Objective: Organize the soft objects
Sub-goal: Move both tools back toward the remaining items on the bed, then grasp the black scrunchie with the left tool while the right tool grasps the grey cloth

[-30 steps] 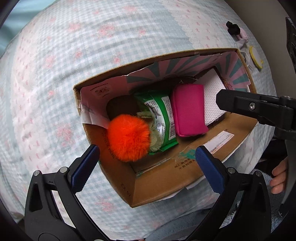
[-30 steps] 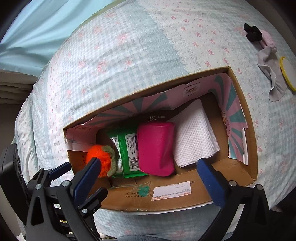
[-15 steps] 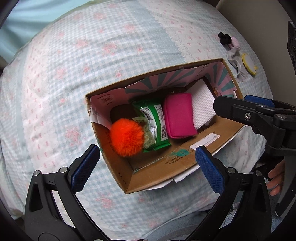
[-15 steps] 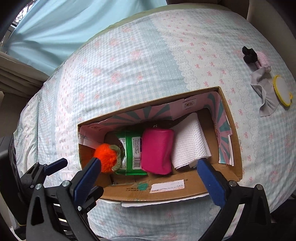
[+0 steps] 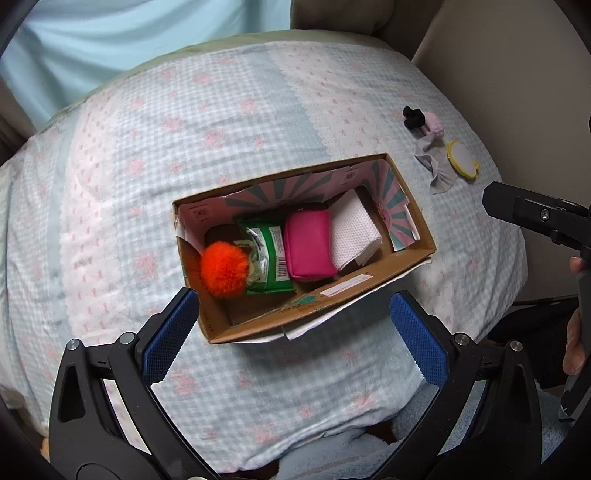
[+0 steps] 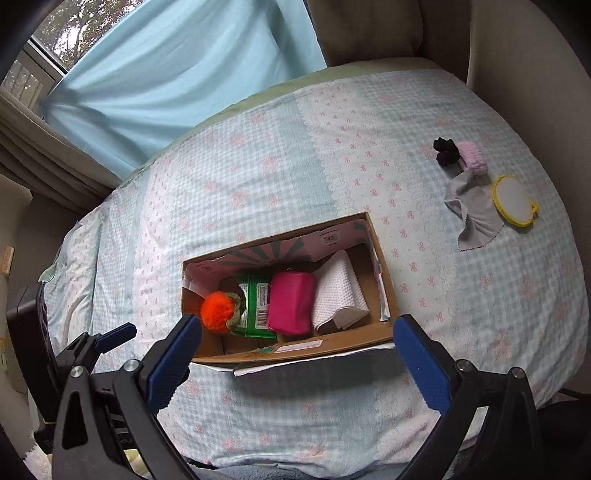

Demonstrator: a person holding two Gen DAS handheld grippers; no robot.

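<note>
Both grippers, left gripper and right gripper, are hovering wide open and empty; approaching the grey cloth at upper right low seems best.

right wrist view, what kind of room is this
Most likely a bedroom. The cardboard box sits on a bed covered by a checked quilt with pink bows, a light blue curtain hangs over a window behind it, and a padded headboard or cushion stands beside.

Blue curtain — window behind.
</note>
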